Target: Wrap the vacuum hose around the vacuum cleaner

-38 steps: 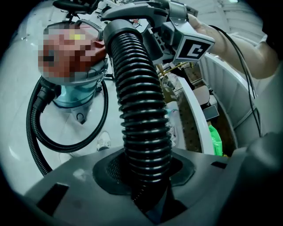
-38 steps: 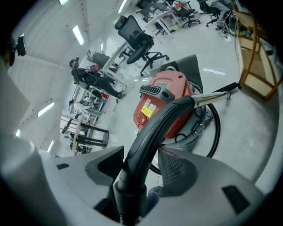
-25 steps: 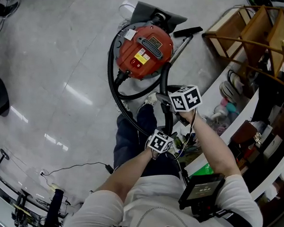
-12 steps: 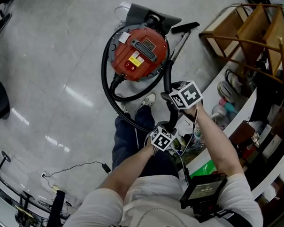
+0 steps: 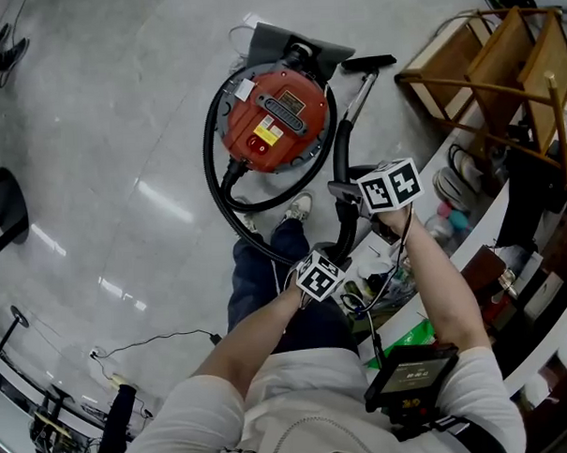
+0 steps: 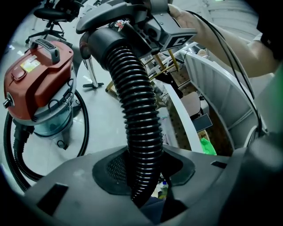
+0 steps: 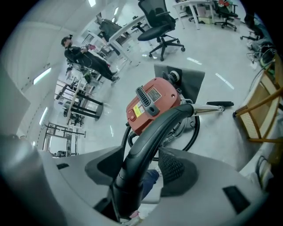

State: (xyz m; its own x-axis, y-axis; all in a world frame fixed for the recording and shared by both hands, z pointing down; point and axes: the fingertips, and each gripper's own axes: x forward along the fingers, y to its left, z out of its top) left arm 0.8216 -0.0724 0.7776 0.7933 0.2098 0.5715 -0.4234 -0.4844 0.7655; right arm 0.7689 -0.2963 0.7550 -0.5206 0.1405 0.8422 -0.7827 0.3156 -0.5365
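left gripper [image 6: 141, 176]: jaws partly closed, clamped on the ribbed black vacuum hose [image 6: 138, 110], which rises toward the right gripper [image 7: 132, 176]. right gripper: jaws closed round the hose's curved black handle [image 7: 152, 132], with the metal wand [image 7: 207, 108] extending beyond it. red vacuum cleaner [image 5: 270, 123] stands upright on the grey floor [image 5: 120, 134]. the hose loops round the cleaner's left side and front, partly encircling it.

Left gripper [image 6: 141, 176], right gripper [image 7: 132, 176]: jaws clamped.
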